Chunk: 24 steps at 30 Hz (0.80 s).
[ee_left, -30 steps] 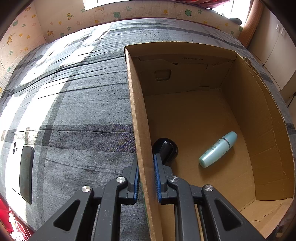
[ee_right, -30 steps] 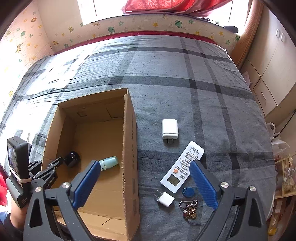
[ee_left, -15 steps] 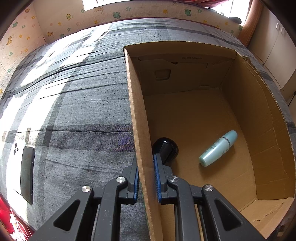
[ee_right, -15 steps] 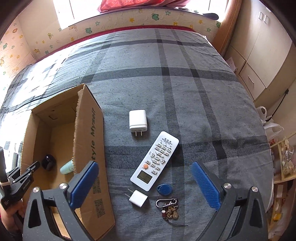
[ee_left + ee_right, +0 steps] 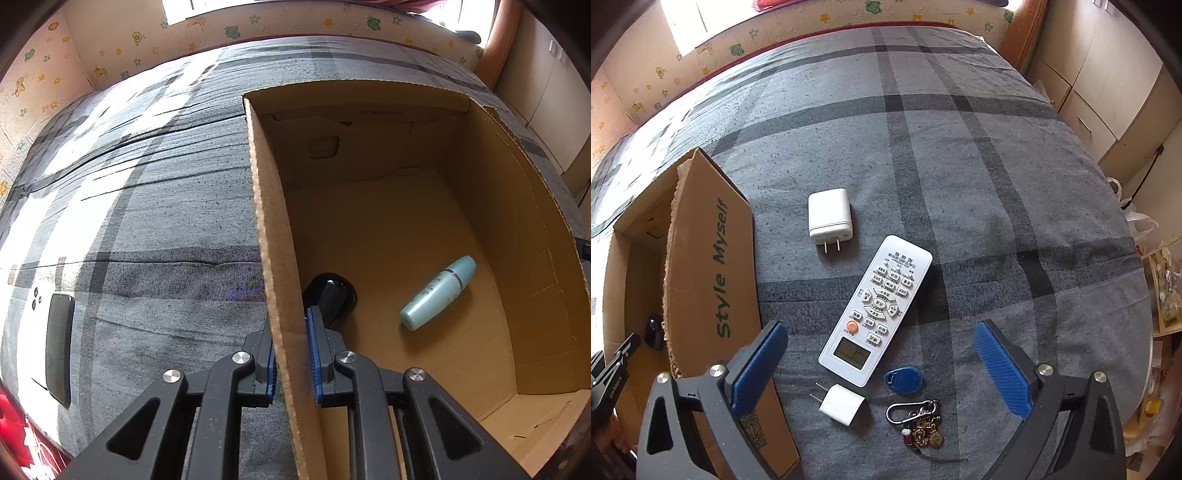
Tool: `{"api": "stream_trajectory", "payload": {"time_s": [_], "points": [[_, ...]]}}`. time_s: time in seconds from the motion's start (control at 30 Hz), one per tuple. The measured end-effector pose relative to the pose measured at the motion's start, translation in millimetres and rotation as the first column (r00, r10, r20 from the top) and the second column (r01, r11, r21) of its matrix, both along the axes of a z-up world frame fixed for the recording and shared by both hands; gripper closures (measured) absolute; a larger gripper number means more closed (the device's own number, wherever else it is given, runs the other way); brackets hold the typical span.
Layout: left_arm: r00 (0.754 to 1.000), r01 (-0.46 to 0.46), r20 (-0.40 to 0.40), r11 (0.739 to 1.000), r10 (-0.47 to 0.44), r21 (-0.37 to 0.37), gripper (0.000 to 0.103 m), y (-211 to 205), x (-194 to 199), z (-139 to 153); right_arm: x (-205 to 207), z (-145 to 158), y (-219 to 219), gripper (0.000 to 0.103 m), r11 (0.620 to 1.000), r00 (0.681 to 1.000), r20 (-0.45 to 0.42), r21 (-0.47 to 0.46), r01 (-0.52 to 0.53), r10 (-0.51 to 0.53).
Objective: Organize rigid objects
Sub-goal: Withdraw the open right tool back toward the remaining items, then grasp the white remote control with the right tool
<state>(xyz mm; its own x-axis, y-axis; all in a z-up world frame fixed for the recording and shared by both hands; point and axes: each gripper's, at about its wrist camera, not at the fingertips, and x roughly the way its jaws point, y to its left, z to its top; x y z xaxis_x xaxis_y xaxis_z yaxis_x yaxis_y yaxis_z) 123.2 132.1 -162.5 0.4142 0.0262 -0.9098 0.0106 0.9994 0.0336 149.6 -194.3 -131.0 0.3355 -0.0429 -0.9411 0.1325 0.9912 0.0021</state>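
The cardboard box [image 5: 480, 229] stands open on a grey plaid bedspread [image 5: 960, 166], and everything else is placed from it. The left gripper [image 5: 291, 350] is clenched on the box's near side wall, one blue pad on the outside and one inside, the cardboard edge pinched between them. Inside the box, on its floor, a glossy black rounded object [image 5: 332, 295] (its kind is hard to tell) lies against that pinched wall, just past the inner pad, and a pale teal bottle [image 5: 439, 293] lies on its side further across the floor, apart from the black object. Outside the box, beyond the pinched wall, a dark phone [image 5: 57, 350] lies flat on the bedspread.

On the box's other side, the right gripper [image 5: 882, 362] hangs with its jaws wide apart and nothing between the pads. Below it, a white remote control [image 5: 879, 306] lies slantwise near the box's printed wall. A large white charger [image 5: 829, 214] lies beyond the remote, and a small white plug adapter [image 5: 842, 404], a blue key fob [image 5: 905, 380] and a key ring [image 5: 919, 424] with brass charms lie just on the near side of it.
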Motion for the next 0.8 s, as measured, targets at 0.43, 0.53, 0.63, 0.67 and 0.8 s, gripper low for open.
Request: {"api": "stream_trajectory", "payload": {"time_s": [0.43, 0.53, 0.63, 0.67, 0.8], "points": [[1.000, -0.004, -0.008, 1.000, 0.004, -0.009, 0.088, 4, 5, -1, 20, -54, -6, 0.000, 0.998, 0.995, -0.077, 0.010, 0.063, -0.062], [1.000, -0.003, -0.007, 1.000, 0.003, -0.004, 0.088, 4, 5, -1, 25, -64, -8, 0.000, 0.997, 0.993, -0.090, 0.017, 0.079, -0.077], [1.000, -0.002, -0.005, 1.000, 0.002, -0.003, 0.088, 3, 4, -1, 29, -72, -7, 0.001, 0.996, 0.991, -0.100, 0.020, 0.087, -0.084], [1.000, -0.002, -0.004, 1.000, 0.002, -0.005, 0.088, 3, 4, -1, 30, -74, -7, 0.001, 0.996, 0.991, -0.102, 0.018, 0.086, -0.084], [1.000, -0.002, -0.004, 1.000, 0.002, -0.004, 0.088, 4, 3, -1, 33, -81, -6, 0.005, 0.996, 0.990, -0.109, 0.027, 0.089, -0.086]]}}
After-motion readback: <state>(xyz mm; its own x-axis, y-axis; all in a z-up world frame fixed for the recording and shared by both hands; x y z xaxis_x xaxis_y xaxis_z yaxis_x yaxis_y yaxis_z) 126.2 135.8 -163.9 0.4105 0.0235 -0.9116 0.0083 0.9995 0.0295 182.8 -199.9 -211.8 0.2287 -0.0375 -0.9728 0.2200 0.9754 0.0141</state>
